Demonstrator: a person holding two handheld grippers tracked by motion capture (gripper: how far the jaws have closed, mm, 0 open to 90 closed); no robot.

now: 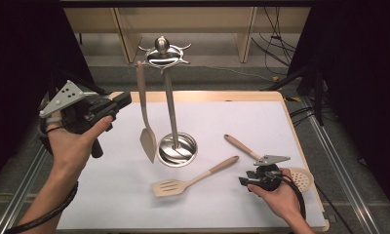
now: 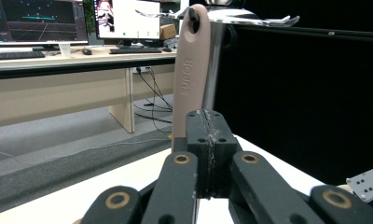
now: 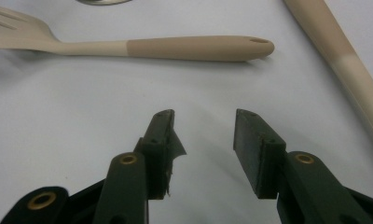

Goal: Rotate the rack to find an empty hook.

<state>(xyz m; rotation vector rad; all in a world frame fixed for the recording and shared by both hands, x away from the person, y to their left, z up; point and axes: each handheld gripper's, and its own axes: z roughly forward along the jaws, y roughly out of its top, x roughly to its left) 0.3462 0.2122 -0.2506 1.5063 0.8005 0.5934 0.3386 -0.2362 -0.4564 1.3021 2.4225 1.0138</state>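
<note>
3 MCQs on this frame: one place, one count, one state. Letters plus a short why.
1. Where is the pointed spatula?
A. flat on the mat
B. hanging from the rack
C. in the right gripper

2. How many utensils lie on the mat?
A. one
B. two
C. four

3. How do the right gripper's jaws stand?
A. open, nothing between them
B. shut on a handle
C. shut with nothing held

Key:
1 B: its handle hangs from the top of the rack, blade just above the mat.
2 B: the slotted turner and the skimmer lie flat.
3 A: the right gripper view shows a gap between the jaws, with bare mat behind it.
</note>
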